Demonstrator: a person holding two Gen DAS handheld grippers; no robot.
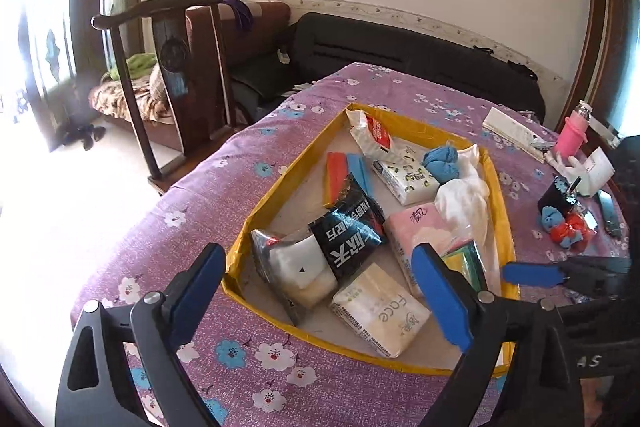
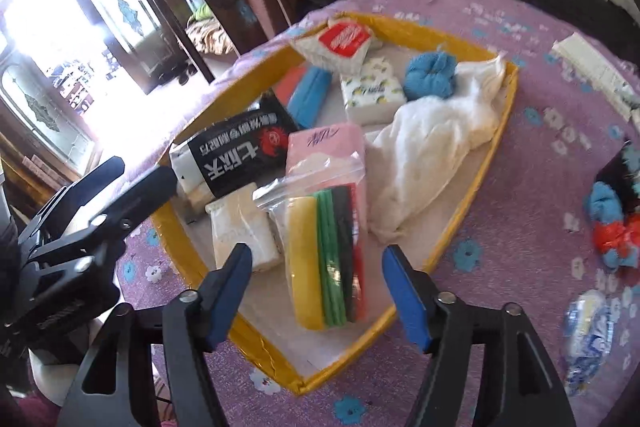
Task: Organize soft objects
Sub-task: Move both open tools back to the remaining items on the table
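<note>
A shallow yellow box [image 1: 256, 215] sits on the purple flowered tablecloth [image 1: 192, 195] and holds several soft packs. My left gripper [image 1: 318, 259] hovers open over its near end, above a black packet [image 1: 348, 231], a silver-and-white packet [image 1: 296, 267] and a cream tissue pack [image 1: 380, 311]. My right gripper [image 2: 318, 253] stands open over a clear zip bag of coloured cloths [image 2: 328, 259]; the pads do not touch it. Further in lie a pink tissue pack [image 2: 328, 143], a white cloth [image 2: 432, 147] and a blue sock ball [image 2: 430, 75].
Right of the box lie a blue-and-red sock bundle [image 1: 568, 231], a pink bottle [image 1: 572, 139], a white carton [image 1: 512, 131] and a phone [image 1: 610, 207]. A blue-white packet [image 2: 588, 331] lies near the table's front. A dark wooden chair [image 1: 168, 67] stands to the left.
</note>
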